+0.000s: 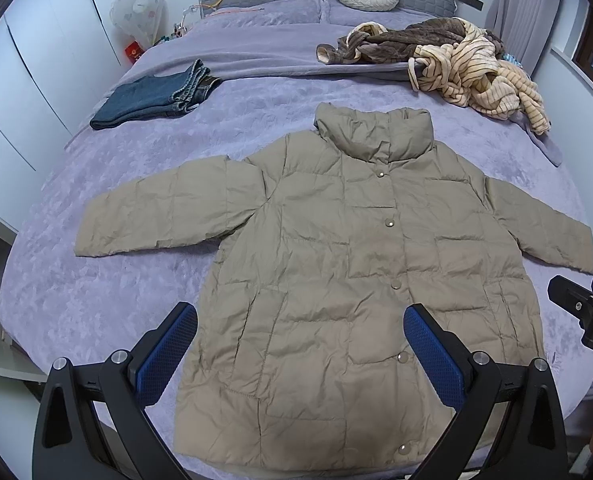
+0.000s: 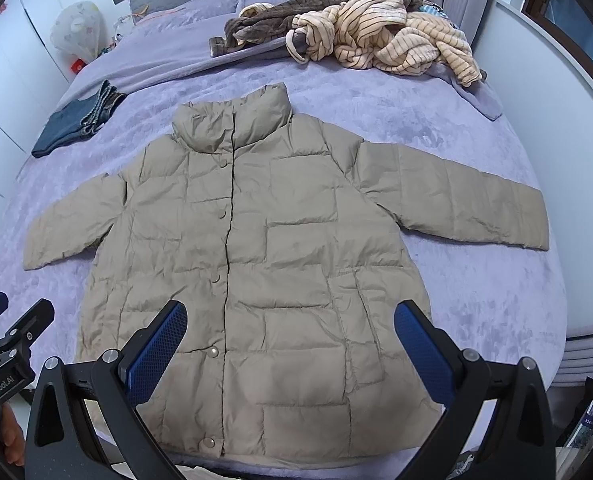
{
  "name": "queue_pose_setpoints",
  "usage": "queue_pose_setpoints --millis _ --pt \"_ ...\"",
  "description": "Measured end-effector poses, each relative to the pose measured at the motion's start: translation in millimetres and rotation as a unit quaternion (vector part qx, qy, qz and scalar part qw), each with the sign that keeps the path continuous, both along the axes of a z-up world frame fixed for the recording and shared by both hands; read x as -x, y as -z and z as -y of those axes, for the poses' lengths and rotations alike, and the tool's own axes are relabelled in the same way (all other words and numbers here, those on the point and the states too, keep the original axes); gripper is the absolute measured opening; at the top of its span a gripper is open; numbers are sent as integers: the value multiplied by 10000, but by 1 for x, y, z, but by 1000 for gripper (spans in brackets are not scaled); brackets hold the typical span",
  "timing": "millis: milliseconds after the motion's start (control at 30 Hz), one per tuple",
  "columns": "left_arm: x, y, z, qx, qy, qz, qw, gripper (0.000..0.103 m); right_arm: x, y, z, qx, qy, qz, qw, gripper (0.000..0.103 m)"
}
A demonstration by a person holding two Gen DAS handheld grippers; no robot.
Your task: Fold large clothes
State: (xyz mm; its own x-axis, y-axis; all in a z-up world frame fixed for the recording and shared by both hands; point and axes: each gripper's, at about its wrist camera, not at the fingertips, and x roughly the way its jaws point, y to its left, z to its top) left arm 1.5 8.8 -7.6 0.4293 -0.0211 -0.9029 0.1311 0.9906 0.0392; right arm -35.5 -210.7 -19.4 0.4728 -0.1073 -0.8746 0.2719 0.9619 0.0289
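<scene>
A tan jacket (image 1: 336, 280) lies flat on the bed (image 1: 96, 280), unfolded. Left gripper (image 1: 300, 344) and right gripper (image 2: 290, 340) hover wide open, empty. Likely next: grasping a sleeve.

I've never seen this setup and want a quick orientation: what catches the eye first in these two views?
A tan puffer jacket lies spread flat, front up and snapped shut, sleeves out, in the middle of the purple bed. Behind it, folded jeans sit at the far left and a heap of striped and brown clothes at the far right. Both the left gripper and right gripper hover open over the hem.
</scene>
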Motion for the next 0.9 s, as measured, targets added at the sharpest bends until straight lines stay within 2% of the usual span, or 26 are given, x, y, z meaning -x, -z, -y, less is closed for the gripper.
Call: queue_pose_setpoints --millis 333,467,667,767,900 --pt "-8 20 -25 197 -35 -387 9991 103 -10 10 -14 -308 -1 -217 9993 103" --pt "-16 34 -43 425 -75 -616 9972 103 -17 16 -22 -481 8 -168 9987 103" --pt "-38 65 -94 676 -521 -832 9929 103 -44 34 -42 -895 -161 -258 9955 103" --pt "-52 84 -128 1220 -734 -912 9856 103 -61 49 -59 -1280 -354 -384 9904 103" --pt "-77 115 -184 2108 -1308 -867 9649 103 -87 71 -91 -1108 -591 -954 9875 103"
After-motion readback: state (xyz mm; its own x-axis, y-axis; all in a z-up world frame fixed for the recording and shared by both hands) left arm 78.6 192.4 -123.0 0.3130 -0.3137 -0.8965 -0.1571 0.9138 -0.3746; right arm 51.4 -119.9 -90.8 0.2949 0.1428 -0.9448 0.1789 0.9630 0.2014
